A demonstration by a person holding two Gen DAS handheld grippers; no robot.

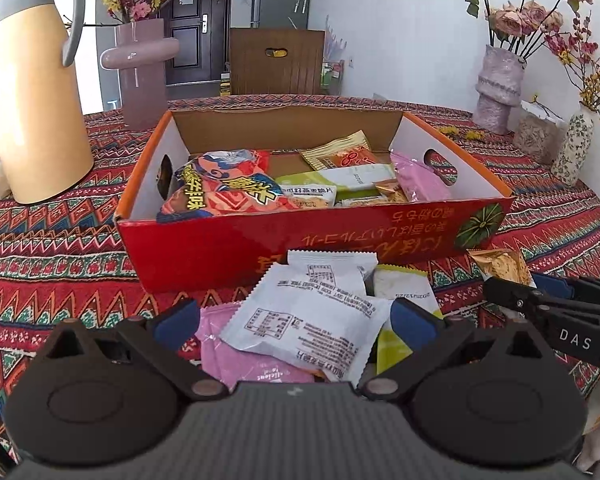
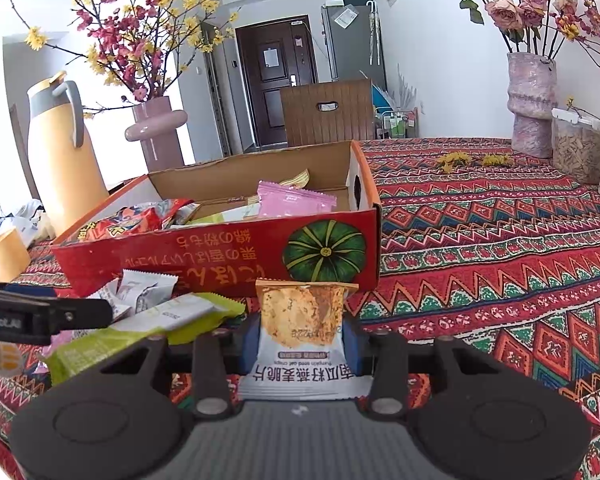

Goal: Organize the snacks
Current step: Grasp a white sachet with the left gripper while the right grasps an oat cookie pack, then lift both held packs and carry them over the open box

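Right gripper (image 2: 300,344) jaws clamp an oat crisp packet (image 2: 302,320). Left gripper (image 1: 296,318) jaws gape around a white packet (image 1: 300,320); box (image 1: 300,236) ahead.

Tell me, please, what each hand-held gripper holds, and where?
Right hand-held gripper clamps the oat crisp packet by its sides, mid-length. Left hand-held gripper is open, holding nothing.

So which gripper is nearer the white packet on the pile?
Left. The left gripper is open around the white packet; the right gripper, off to its right, holds an oat crisp packet.
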